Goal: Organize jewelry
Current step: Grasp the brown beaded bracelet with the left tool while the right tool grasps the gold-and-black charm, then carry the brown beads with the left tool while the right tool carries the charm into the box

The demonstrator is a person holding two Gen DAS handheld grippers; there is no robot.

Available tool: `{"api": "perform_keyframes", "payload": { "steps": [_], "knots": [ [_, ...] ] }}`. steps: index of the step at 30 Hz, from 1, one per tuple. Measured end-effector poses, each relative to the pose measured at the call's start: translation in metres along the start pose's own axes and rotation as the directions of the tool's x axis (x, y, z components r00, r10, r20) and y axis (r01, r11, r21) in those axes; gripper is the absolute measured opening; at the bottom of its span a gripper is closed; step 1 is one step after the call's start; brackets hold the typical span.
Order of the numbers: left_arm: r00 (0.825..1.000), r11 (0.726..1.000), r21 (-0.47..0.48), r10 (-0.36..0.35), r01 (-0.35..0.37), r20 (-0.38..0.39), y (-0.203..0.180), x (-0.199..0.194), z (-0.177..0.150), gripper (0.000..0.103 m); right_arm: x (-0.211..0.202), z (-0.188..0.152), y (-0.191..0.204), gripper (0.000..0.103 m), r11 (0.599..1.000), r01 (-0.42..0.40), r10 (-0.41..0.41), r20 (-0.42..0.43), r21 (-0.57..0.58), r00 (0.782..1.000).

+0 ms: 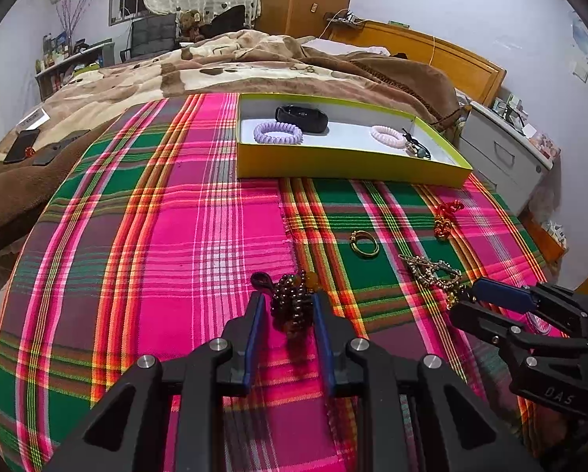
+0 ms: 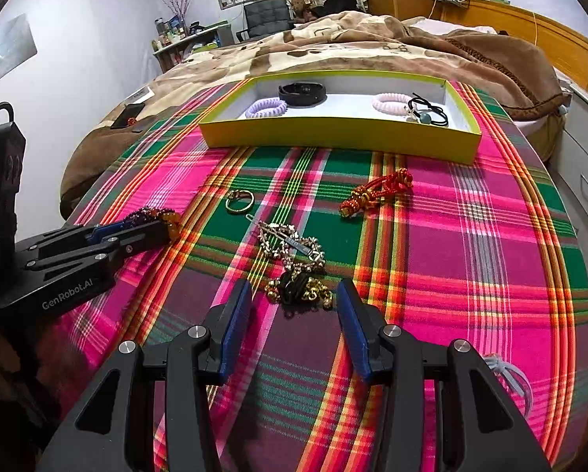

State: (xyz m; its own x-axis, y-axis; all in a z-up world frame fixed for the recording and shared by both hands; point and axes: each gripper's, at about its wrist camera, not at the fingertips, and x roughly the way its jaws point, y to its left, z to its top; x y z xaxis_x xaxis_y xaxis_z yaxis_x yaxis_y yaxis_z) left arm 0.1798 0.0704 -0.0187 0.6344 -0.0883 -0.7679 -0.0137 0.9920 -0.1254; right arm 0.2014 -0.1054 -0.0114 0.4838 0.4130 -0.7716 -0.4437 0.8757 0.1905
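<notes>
Jewelry is about half sorted, by my reading. In the yellow box (image 2: 341, 135) at the far edge of the plaid cloth (image 2: 471, 236) I count a black band (image 2: 302, 93), a lilac coil tie (image 2: 265, 108), a pink coil tie (image 2: 390, 103) and a black elastic with a bead (image 2: 429, 112). Left out on the cloth are a gold ring (image 2: 239, 200), a red knotted cord (image 2: 376, 190), a silvery chain piece (image 2: 292, 244), a black-and-gold clump (image 2: 300, 291) and a dark bead bracelet (image 1: 292, 301).

My left gripper (image 1: 288, 316) has its tongs apart either side of the bracelet; whether the pads already press it I can't tell. My right gripper (image 2: 294, 299) stands apart, framing the clump, not touching it.

Near the cloth's right corner a pale looped thing (image 2: 508, 379) is cut off by my right gripper's frame, and I can't identify it. The chain piece and clump overlap, so where one ends is unclear.
</notes>
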Motion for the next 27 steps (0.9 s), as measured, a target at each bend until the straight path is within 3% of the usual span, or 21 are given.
{"api": "perform_keyframes", "payload": {
  "steps": [1, 3, 7, 8, 27],
  "knots": [
    [1.0, 1.0, 0.001, 0.004, -0.004, -0.003, 0.0, 0.001, 0.001, 0.024, 0.001, 0.001, 0.0, 0.045, 1.0, 0.006, -0.006, -0.001, -0.003, 1.0],
    [1.0, 1.0, 0.004, 0.009, -0.009, -0.007, -0.001, 0.002, 0.001, 0.024, 0.002, 0.001, 0.002, 0.033, 0.999, 0.029, -0.029, -0.002, -0.014, 1.0],
    [1.0, 1.0, 0.006, 0.002, -0.002, 0.004, -0.001, 0.0, 0.001, 0.022, 0.0, -0.001, 0.004, 0.03, 0.999, 0.038, -0.038, 0.002, -0.023, 0.999],
    [1.0, 1.0, 0.007, -0.001, 0.001, 0.008, -0.001, -0.001, 0.001, 0.022, 0.0, -0.001, 0.004, 0.023, 0.999, 0.041, -0.041, 0.004, -0.025, 0.999],
    [0.996, 0.998, 0.05, -0.053, 0.049, 0.072, -0.022, -0.036, -0.016, 0.021, -0.027, -0.014, -0.007, 0.02, 1.0, 0.012, -0.013, 0.057, 0.014, 0.998]
  ]
}}
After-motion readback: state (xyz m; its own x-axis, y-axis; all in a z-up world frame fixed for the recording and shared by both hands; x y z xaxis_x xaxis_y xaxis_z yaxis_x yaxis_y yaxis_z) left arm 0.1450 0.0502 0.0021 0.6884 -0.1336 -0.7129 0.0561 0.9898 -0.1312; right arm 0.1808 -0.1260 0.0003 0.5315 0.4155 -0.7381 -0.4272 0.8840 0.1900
